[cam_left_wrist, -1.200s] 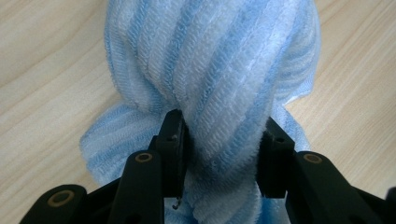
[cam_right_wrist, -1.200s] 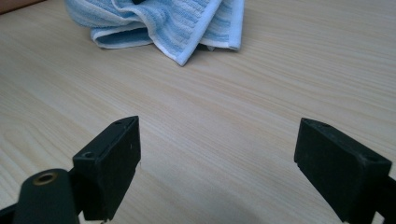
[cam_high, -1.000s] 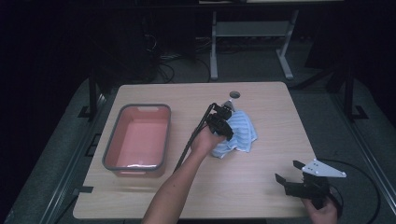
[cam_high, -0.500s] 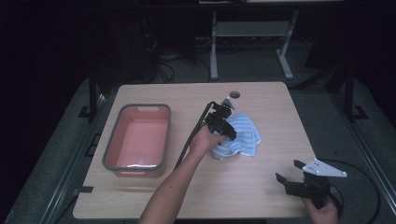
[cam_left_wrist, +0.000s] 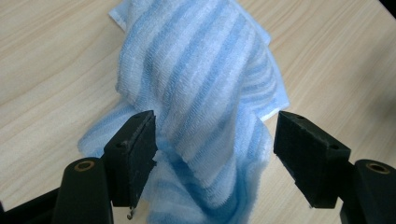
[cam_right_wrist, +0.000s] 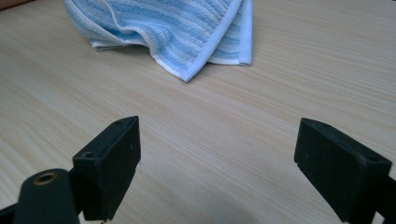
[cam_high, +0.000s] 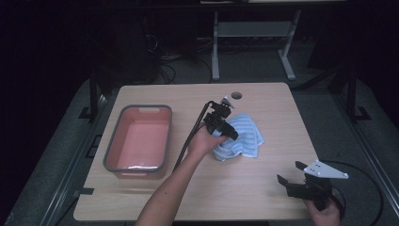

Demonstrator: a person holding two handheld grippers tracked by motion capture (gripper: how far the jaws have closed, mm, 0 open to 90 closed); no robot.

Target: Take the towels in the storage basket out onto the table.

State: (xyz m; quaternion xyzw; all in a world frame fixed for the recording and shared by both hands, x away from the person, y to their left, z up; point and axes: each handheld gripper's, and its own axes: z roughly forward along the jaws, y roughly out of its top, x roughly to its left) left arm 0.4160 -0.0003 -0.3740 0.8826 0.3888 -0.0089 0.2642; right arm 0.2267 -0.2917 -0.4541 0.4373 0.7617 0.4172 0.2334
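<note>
A crumpled blue and white striped towel [cam_high: 245,140] [cam_right_wrist: 163,23] lies right of the table's centre. My left gripper [cam_high: 228,133] [cam_left_wrist: 215,149] hovers over its near-left part, pointing down. Its jaws have just been opening. A raised fold of the towel [cam_left_wrist: 205,84] stands between them, brushing the left pad [cam_left_wrist: 133,154] and clear of the right one, so nothing is gripped. My right gripper [cam_high: 290,173] [cam_right_wrist: 233,163] rests near the table's front right corner, wide open over bare wood, aimed toward the towel and well short of it.
A pink tub with a grey rim [cam_high: 167,136] sits on the left half of the wooden table [cam_high: 263,202]. A round cable hole [cam_high: 236,95] lies near the far edge. Table legs and cables stand beyond in the dark.
The left gripper's jaws have spread apart and let the towel go while rising a little. The towel has slumped wider to the right. The right gripper has stayed put.
</note>
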